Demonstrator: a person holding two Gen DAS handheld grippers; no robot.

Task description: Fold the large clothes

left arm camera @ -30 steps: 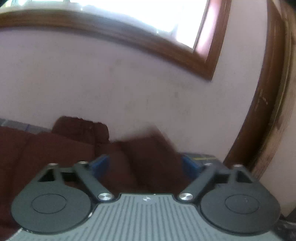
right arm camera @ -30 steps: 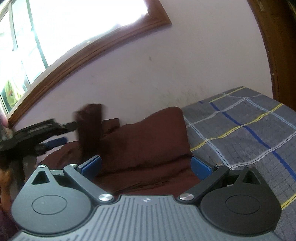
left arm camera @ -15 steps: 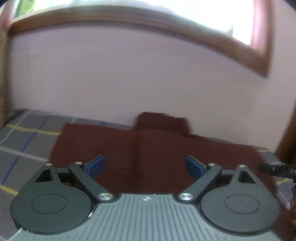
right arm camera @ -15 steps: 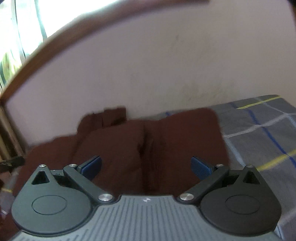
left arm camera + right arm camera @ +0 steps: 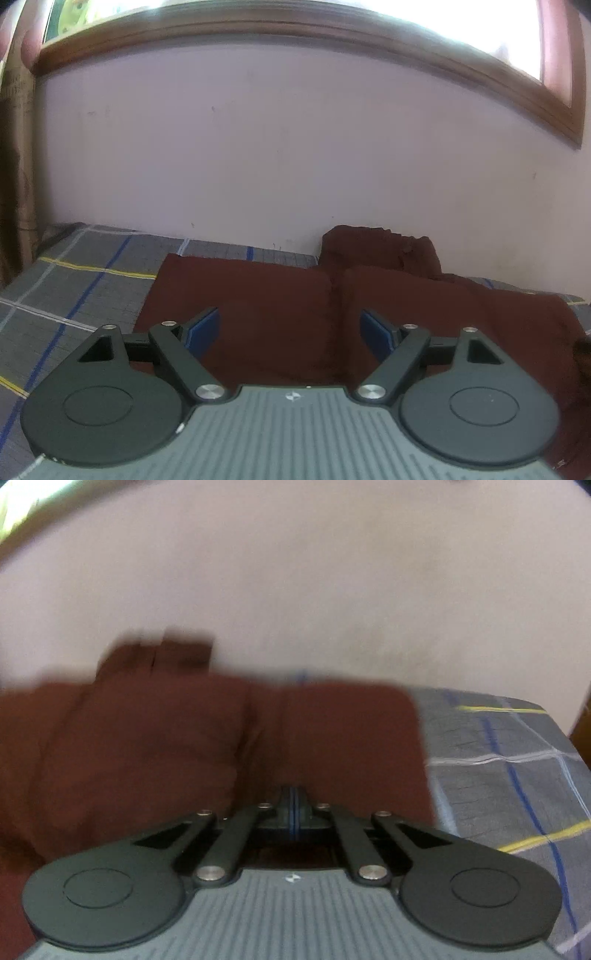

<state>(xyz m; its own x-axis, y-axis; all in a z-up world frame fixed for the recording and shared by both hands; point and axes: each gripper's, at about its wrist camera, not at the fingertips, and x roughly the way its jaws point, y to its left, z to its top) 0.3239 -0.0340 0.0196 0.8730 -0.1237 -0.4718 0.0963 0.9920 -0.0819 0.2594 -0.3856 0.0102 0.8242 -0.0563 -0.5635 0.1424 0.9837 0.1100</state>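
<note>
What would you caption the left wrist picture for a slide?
Left gripper, open, hovers over a maroon garment spread on a grey plaid bedsheet below a wood-framed window.

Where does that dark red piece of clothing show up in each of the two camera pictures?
Left wrist view: the dark red garment lies across the lower middle and right, beyond the open left hand-held gripper.
Right wrist view: it fills the left and centre, blurred, beyond the shut right hand-held gripper.
Shared landmark: the grey checked bedsheet, on the left in the first, on the right in the second.
</note>
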